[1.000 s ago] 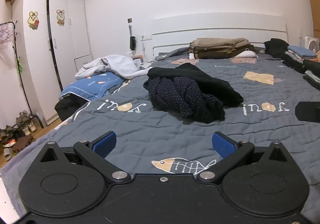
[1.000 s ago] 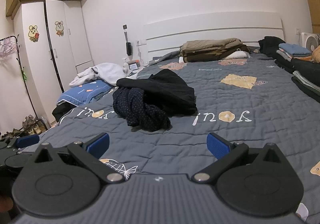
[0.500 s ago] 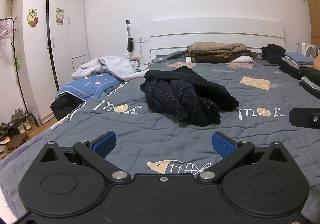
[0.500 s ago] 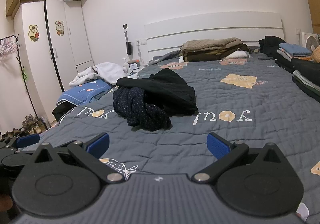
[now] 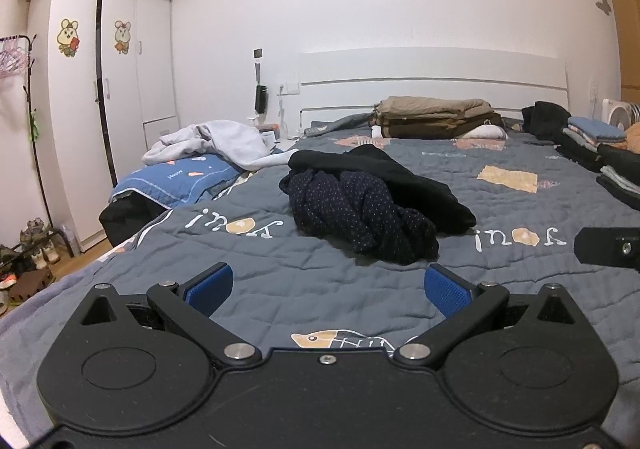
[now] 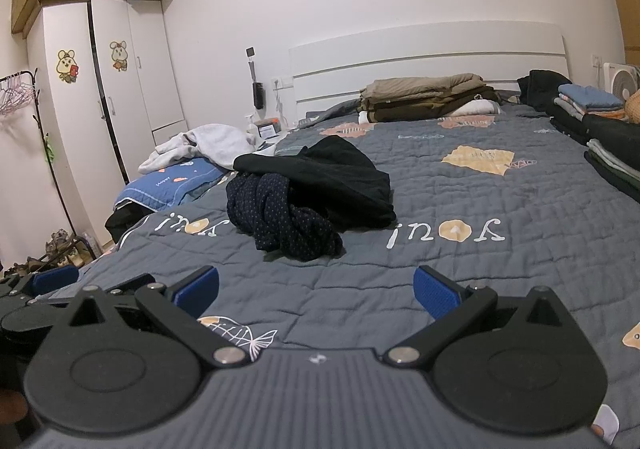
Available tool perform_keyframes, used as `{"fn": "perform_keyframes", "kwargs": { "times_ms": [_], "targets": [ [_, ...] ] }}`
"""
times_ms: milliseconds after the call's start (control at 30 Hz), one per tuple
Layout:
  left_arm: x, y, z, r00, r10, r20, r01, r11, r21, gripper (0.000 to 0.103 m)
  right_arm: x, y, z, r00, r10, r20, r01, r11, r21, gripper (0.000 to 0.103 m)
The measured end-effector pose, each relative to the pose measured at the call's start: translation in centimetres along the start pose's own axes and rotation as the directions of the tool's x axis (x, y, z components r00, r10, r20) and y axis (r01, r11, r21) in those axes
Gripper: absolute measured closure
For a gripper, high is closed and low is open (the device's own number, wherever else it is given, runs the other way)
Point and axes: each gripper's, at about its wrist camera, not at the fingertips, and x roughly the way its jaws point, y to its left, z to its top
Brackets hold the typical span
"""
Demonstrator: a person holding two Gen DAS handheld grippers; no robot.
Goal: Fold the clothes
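left tongs [image 5: 326, 285] and right tongs [image 6: 316, 285], both spread wide with nothing between their blue pads, held low over the near end of the bed [image 5: 520, 209]. the right tongs also show at the right edge of the left view, and the left tongs at the left edge of the right view, so the two sit side by side.

ahead of both tongs, well apart from the pads, lies a crumpled dark dotted garment [image 5: 360, 217] with a black garment [image 5: 400, 177] bunched behind and partly over it; neither is spread out or folded, so this pair is judged untouched. far ahead and to the right of the tongs, flat stacks of clothes [image 6: 592, 117] along the bed's edge look already folded, as does the tan and brown pile [image 5: 434, 117] by the headboard, though that one may be bedding. a pale heap [image 5: 212, 143] ahead and to the left is unfolded. judged stage: part of the folding done, the central heap next.

writing: the quilt carries white lettering with an orange dot, seen upside down, reading "youi" [image 6: 448, 231] as far as can be told, repeated to the left. small text on the blue cover [image 5: 176, 177] is too small to read.
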Motion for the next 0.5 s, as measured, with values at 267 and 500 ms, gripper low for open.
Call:
{"fn": "perform_keyframes", "kwargs": {
  "times_ms": [267,500],
  "targets": [
    [-0.19,0.02,-0.04,1.0,0.0,0.007,0.0,1.0,-0.003,0.0,-0.01,0.01,-0.09,1.0,0.002,0.0,-0.002,1.0,-0.003,0.0],
    [-0.12,0.1,-0.07,1.0,-0.003,0.013,0.003,1.0,-0.001,0.0,0.07,-0.09,-0.16,1.0,0.003,0.0,-0.003,1.0,-0.003,0.0]
  ]
}}
